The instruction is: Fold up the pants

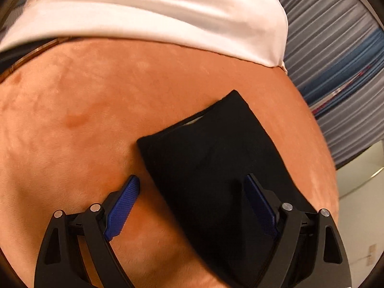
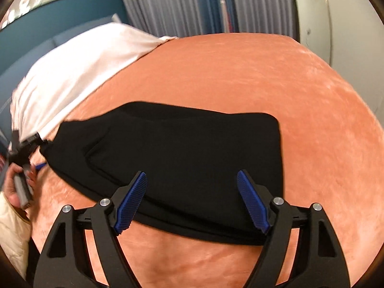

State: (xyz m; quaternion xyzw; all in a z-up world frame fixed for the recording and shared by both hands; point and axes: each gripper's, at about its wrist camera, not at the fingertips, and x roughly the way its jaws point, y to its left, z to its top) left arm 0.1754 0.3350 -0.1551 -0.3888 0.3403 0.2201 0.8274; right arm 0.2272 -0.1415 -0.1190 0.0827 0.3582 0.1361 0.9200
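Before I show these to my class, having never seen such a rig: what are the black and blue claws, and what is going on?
The claws are two-finger grippers, one held in each of a person's hands, each carrying a camera looking along its fingers. One picture comes from the left gripper, the other from the right gripper. Both are open and hold nothing. Black pants, already folded, lie on an orange blanket. A white sheet lies beyond. The person's left hand shows at the edge of the right view.

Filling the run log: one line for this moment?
pants folded on blanket | left gripper open | right gripper open | nothing gripped
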